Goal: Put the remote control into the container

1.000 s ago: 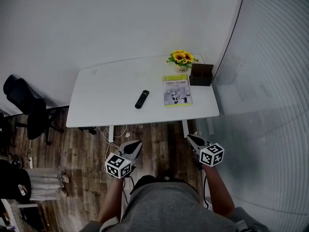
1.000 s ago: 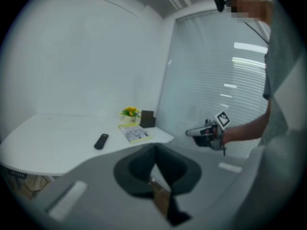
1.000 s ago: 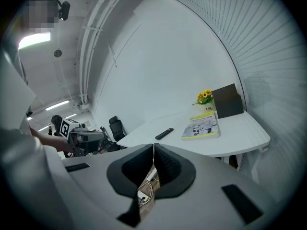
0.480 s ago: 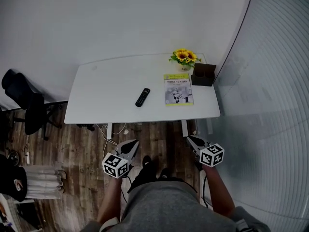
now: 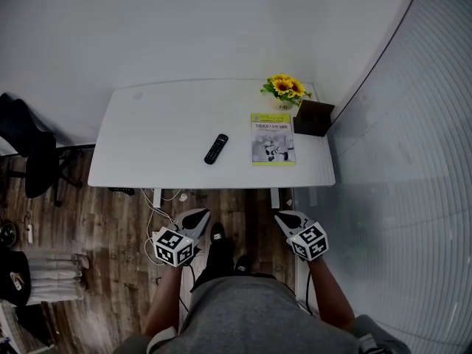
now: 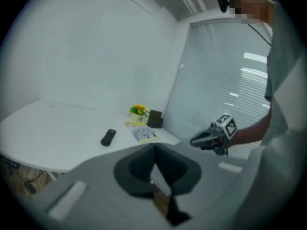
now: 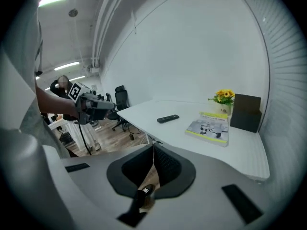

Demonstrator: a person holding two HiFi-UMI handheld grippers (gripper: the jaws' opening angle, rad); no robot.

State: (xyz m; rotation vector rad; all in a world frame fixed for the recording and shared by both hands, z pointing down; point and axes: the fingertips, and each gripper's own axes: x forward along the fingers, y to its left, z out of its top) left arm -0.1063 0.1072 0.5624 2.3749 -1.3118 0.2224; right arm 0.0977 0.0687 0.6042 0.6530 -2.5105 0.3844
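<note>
Both grippers have drifted slightly inward. Left gripper is hanging clenched, empty, short of the table. The remote control is lying mid-table; approaching with jaws wide across its narrow width seems wise. Booklet print is proving unreadable. Right gripper is staying clenched, empty. The container is waiting far right.

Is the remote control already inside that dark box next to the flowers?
No, the remote control lies on the white table, left of the booklet and well apart from the dark box.
</note>
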